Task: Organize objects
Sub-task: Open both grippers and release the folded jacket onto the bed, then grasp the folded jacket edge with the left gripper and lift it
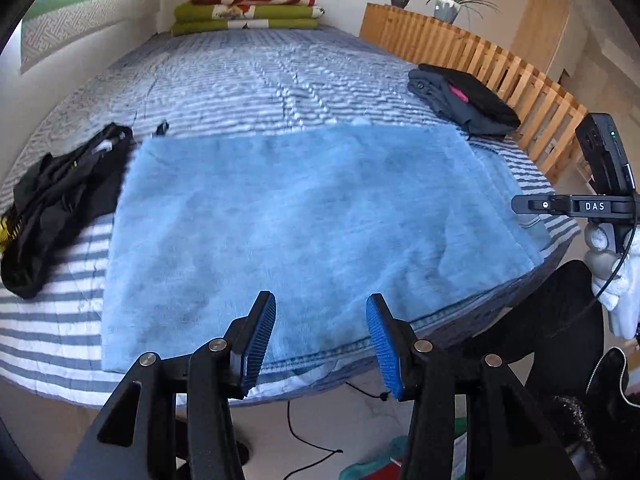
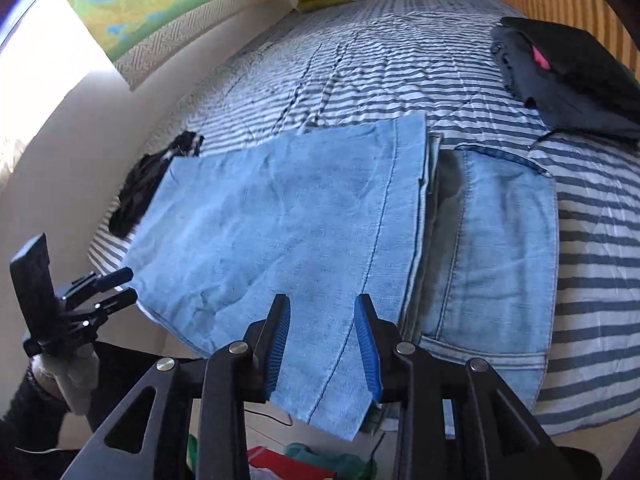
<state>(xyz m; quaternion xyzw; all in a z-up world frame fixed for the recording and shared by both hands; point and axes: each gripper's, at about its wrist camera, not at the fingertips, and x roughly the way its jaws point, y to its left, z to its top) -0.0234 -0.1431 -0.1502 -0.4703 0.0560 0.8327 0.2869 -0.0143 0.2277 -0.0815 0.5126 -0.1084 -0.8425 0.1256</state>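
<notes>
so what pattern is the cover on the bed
Blue-grey and white stripes on the quilted bed cover, clearest in the right wrist view.

Light-blue jeans (image 2: 288, 232) (blue-white striped bedspread (image 2: 400, 72))

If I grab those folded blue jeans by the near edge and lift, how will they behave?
The folded jeans are probably floppy: the upper layer already lies loose and offset from the one beneath, so lifting one edge would likely unfold them. Several denim layers suggest they are fairly heavy for cloth and would sag. Pushed, they would probably bunch on the striped bedspread rather than slide neatly.
</notes>
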